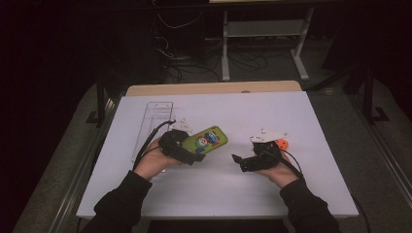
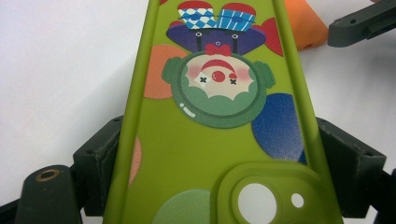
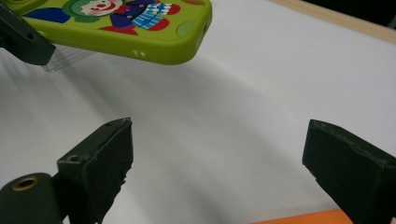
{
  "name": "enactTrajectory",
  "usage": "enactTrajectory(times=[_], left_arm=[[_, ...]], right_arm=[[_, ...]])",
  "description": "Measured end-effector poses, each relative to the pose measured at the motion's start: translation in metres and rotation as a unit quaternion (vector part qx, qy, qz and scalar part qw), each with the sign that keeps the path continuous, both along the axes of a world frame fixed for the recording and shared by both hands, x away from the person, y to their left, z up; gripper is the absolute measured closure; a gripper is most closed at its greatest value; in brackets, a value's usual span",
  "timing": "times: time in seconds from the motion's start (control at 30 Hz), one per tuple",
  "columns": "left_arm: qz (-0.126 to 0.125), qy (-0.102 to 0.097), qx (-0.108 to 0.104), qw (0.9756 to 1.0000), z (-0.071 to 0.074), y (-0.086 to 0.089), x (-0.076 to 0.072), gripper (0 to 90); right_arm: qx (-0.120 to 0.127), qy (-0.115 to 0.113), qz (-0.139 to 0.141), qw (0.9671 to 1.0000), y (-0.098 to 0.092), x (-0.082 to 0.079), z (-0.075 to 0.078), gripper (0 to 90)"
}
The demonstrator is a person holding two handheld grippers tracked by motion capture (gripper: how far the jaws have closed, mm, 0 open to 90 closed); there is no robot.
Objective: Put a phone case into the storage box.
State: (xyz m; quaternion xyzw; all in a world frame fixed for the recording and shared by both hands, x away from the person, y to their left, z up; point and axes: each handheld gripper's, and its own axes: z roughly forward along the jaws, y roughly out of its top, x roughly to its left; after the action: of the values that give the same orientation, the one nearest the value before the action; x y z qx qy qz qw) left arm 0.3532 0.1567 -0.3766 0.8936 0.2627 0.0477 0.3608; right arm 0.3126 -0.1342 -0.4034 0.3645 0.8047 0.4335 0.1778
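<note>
Rubbery green phone case (image 2: pixel 210 140) sits clamped in left gripper (image 2: pixel 212 154); right gripper (image 3: pixel 219 163) gapes.

Green clown-print phone case (image 1: pixel 205 141), raised off table

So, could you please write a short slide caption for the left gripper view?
Left hand-held gripper clamps a green phone case with a clown print above the white table.
</note>
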Motion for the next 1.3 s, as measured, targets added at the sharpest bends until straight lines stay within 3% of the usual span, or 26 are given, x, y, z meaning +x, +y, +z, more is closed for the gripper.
enactTrajectory(times=[0.1,0.33,0.37,0.4,0.67,1.13,1.3], left_arm=[[0.0,-0.001,-0.001,1.0,0.0,0.0,0.0,15.2],[0.0,-0.002,-0.001,1.0,0.0,0.0,0.0,15.2],[-0.002,-0.003,0.002,1.0,0.0,0.0,0.0,15.2],[0.007,0.0,-0.011,0.9999,-0.001,-0.002,-0.001,15.2],[0.005,0.0,-0.01,0.9999,-0.001,-0.001,-0.001,15.2],[-0.001,-0.003,-0.007,1.0,-0.001,-0.002,0.0,15.2],[-0.002,-0.003,-0.006,1.0,-0.002,-0.002,0.0,15.2]], right_arm=[[-0.006,-0.015,0.0,0.9999,0.001,-0.002,0.001,8.0],[-0.054,-0.05,0.005,0.9973,0.004,-0.004,-0.001,7.7],[-0.064,-0.058,0.005,0.9962,0.005,-0.004,-0.001,7.6],[-0.069,-0.061,0.005,0.9958,0.005,-0.005,-0.001,7.6],[-0.108,-0.098,0.01,0.9892,0.011,-0.009,-0.001,7.4],[-0.179,-0.162,0.025,0.9701,0.021,-0.016,-0.002,7.0],[-0.223,-0.19,0.039,0.9553,0.023,-0.016,-0.004,6.9]])
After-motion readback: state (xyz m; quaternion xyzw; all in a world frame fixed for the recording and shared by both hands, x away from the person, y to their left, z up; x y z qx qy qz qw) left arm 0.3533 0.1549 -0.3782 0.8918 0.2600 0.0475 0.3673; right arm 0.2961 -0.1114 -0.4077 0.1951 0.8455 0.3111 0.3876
